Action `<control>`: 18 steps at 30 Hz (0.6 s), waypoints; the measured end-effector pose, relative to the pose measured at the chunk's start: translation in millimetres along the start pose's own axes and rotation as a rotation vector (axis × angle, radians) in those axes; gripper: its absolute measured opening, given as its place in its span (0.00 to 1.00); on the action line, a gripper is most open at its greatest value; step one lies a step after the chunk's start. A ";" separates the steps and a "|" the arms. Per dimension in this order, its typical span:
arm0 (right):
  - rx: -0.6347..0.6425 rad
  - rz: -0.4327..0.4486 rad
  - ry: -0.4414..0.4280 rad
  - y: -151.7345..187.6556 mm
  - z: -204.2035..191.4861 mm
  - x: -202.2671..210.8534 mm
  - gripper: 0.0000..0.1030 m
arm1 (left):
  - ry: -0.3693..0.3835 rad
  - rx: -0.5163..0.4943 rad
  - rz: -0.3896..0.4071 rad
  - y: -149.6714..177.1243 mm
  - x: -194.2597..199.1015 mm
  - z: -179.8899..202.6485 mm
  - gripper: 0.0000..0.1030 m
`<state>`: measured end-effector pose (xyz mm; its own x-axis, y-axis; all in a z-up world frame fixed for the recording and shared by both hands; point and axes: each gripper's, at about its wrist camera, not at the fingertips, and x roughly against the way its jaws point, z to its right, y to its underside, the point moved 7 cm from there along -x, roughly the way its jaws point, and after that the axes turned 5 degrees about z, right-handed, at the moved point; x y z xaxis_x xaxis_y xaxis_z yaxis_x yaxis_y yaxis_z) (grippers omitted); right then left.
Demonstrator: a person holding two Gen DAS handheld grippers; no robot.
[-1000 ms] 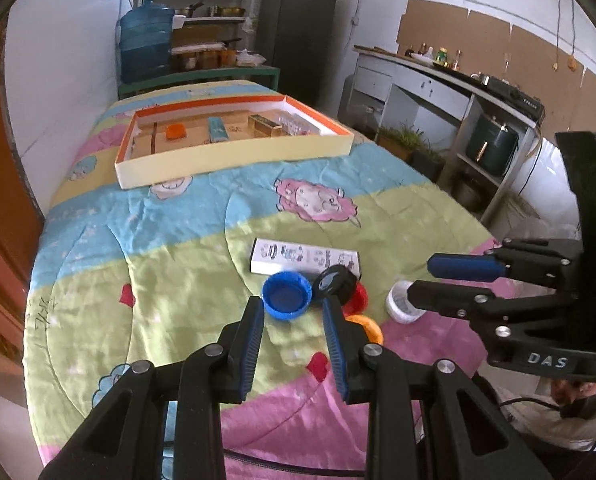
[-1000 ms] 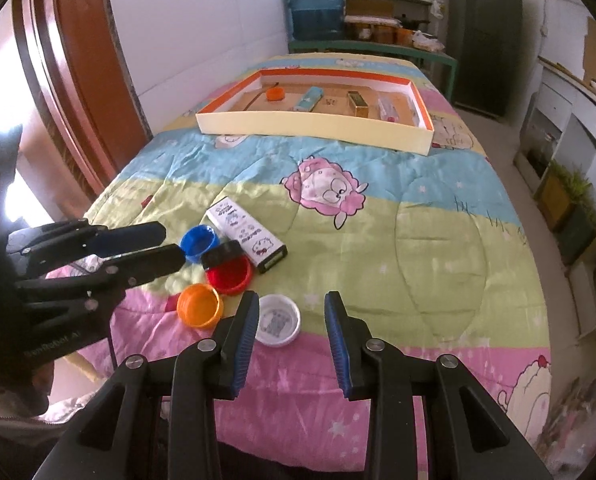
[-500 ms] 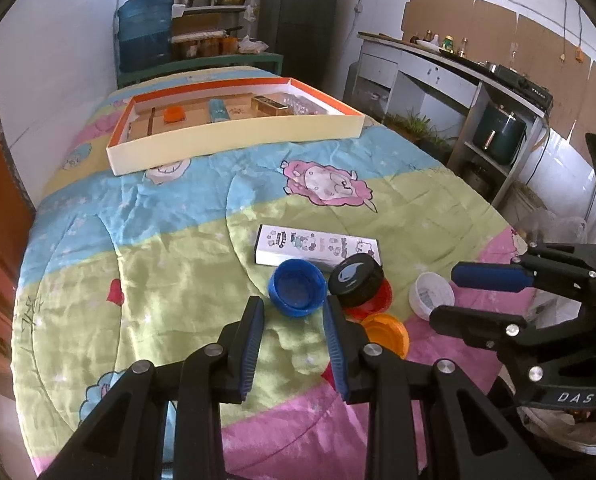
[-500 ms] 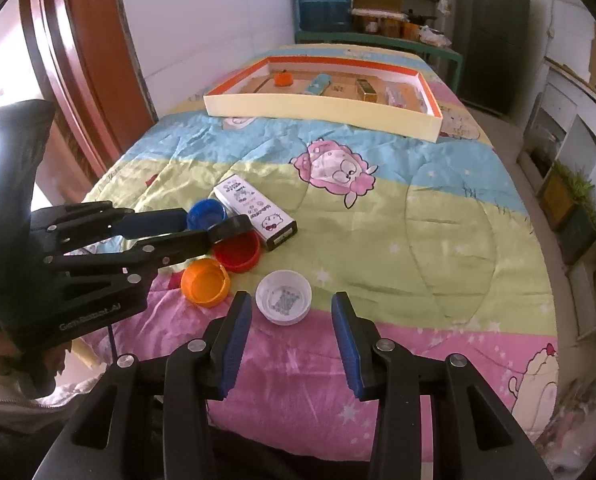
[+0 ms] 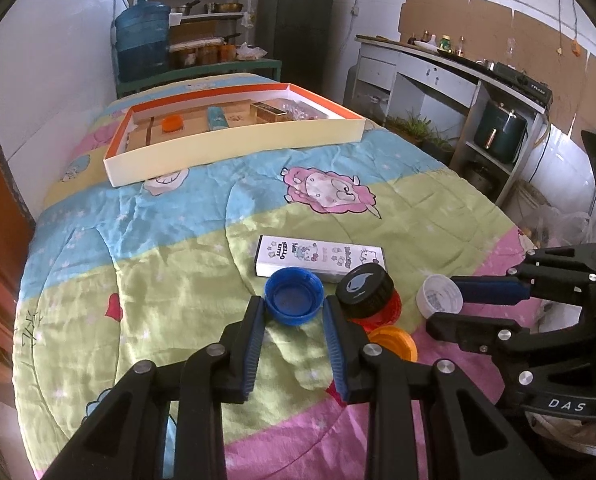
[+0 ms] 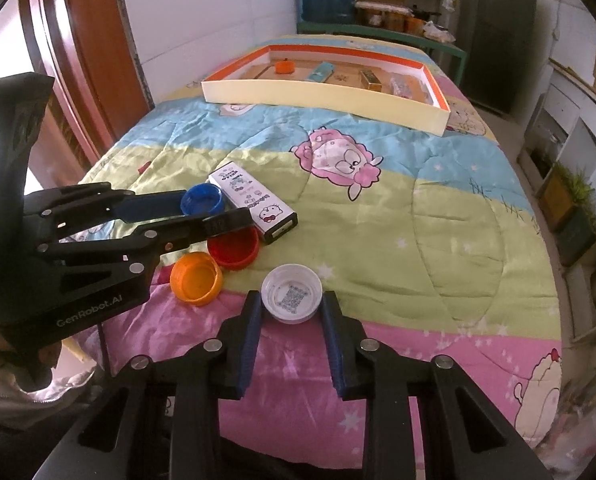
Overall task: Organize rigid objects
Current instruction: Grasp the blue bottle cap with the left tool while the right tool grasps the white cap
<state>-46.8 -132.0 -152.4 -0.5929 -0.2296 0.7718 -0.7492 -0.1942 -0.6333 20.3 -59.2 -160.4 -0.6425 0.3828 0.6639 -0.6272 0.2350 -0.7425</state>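
Observation:
A blue cap [image 5: 294, 296] lies open side up on the quilt, and my left gripper [image 5: 294, 306] is shut on it, its fingertips against the rim. My right gripper [image 6: 292, 304] has its jaws closing on a white cap [image 6: 292, 294], with both pads touching the rim. Beside them a black cap [image 5: 364, 290] rests on a red cap [image 6: 234, 248], with an orange cap [image 6: 196, 278] in front. A printed white box [image 5: 320, 254] lies just behind the caps. The right gripper [image 5: 441, 301] shows in the left wrist view, and the left gripper [image 6: 212, 208] in the right wrist view.
A long cream and orange tray [image 5: 234, 144] sits at the far end of the quilt, holding an orange cap [image 5: 173, 123] and small boxes. A wooden door frame [image 6: 98, 60] is on the left; a counter [image 5: 438, 68] and fridge stand on the right.
My right gripper widened its jaws, moved over the white cap and closed onto it. The left gripper stayed around the blue cap with the same gap.

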 end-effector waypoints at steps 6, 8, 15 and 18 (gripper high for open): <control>-0.002 0.004 -0.005 -1.0 0.0 -0.4 0.29 | 0.001 0.004 0.005 -0.4 -0.1 -0.5 0.29; -0.005 0.006 -0.006 -1.4 0.4 -0.1 0.29 | 0.002 0.006 0.006 -0.6 0.3 -0.7 0.29; -0.015 0.018 -0.004 -6.1 4.5 1.5 0.29 | 0.005 0.021 0.028 -4.8 6.9 -4.3 0.29; -0.014 0.025 -0.004 -9.4 5.0 2.4 0.29 | 0.003 0.025 0.035 -8.5 9.8 -6.3 0.29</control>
<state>-39.7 -135.5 -144.8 -0.6106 -0.2384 0.7552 -0.7379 -0.1751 -0.6518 22.1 -51.8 -148.1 -0.6632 0.3928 0.6371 -0.6153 0.1985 -0.7629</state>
